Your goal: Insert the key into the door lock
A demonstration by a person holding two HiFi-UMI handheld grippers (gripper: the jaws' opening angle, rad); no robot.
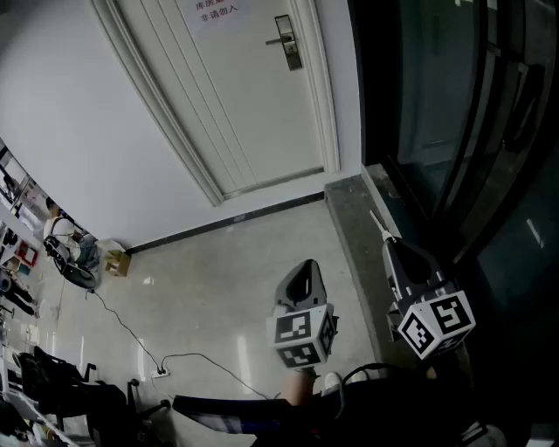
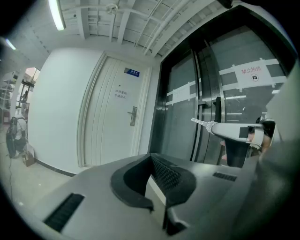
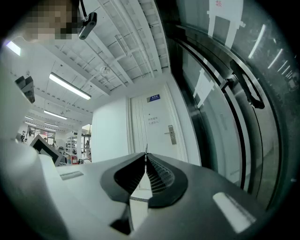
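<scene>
A white door (image 1: 236, 96) stands ahead, with a metal lock plate and lever handle (image 1: 287, 41) near its right edge. The same lock (image 3: 172, 134) appears beyond the jaws in the right gripper view, and the lock (image 2: 133, 116) is left of centre in the left gripper view. My right gripper (image 1: 387, 237) is shut on a silver key (image 1: 377, 219) whose blade sticks out forward. The key (image 2: 199, 122) is well short of the door. Only the thin key tip (image 3: 146, 153) shows above the closed pads. My left gripper (image 1: 306, 264) is shut and holds nothing, low and left of the right one.
Dark glass doors (image 1: 463, 113) with long bar handles fill the right side, over a grey stone threshold (image 1: 354, 218). A paper notice (image 1: 216, 10) hangs on the door. At the left are a cardboard box (image 1: 117, 261), a floor cable (image 1: 131, 336), shelves and a seated person (image 1: 63, 244).
</scene>
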